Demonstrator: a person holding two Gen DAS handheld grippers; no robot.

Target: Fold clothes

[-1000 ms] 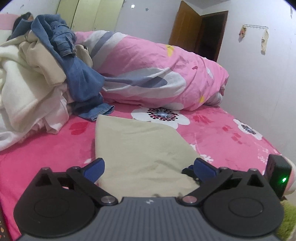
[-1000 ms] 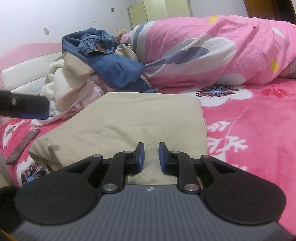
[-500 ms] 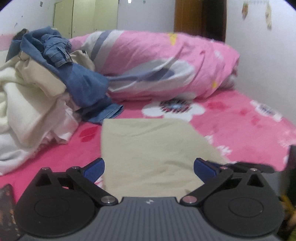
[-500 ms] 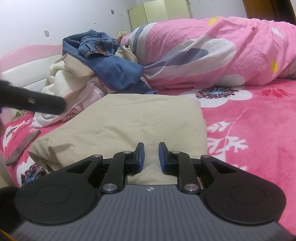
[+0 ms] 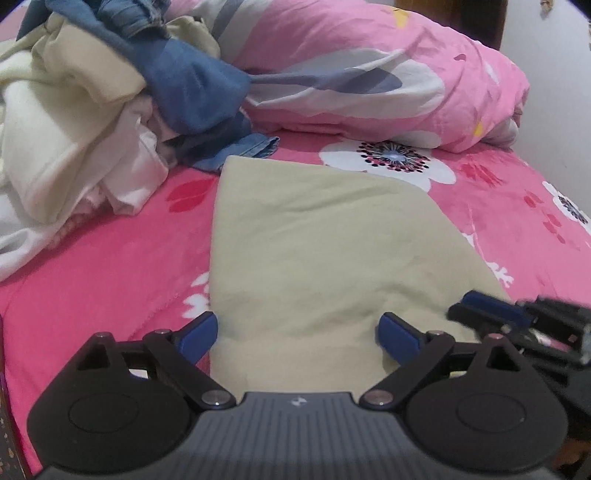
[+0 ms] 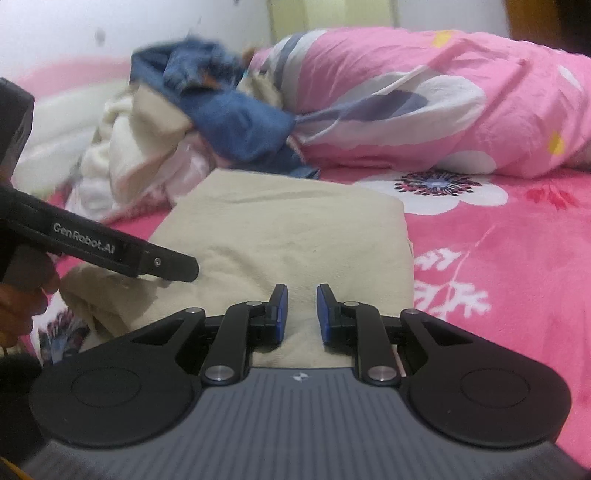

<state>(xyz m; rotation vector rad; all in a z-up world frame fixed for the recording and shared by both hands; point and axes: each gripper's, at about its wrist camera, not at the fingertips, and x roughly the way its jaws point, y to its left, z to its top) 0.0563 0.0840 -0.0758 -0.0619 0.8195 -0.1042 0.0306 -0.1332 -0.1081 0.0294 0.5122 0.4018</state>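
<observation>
Beige garment on pink bed

The left gripper has dipped toward the beige garment, jaws just narrowing slightly, entering lower left of the right-wrist frame.

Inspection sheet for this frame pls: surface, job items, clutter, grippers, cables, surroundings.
Surface: bed with pink floral sheet.
Job's things: folded beige garment lying flat; unfolded pile of cream clothes with a denim garment on top.
Clutter: rolled pink duvet behind; dark flat object at left edge, unclear.
Grippers: left gripper wide, jaws just closing slightly, straddling the beige garment's near edge, pads not pressing; right gripper narrow, near edge of the garment between its pads, grip not certain.
Cables: nothing seen.
Surroundings: white wall, pale cabinet doors, brown door.
</observation>
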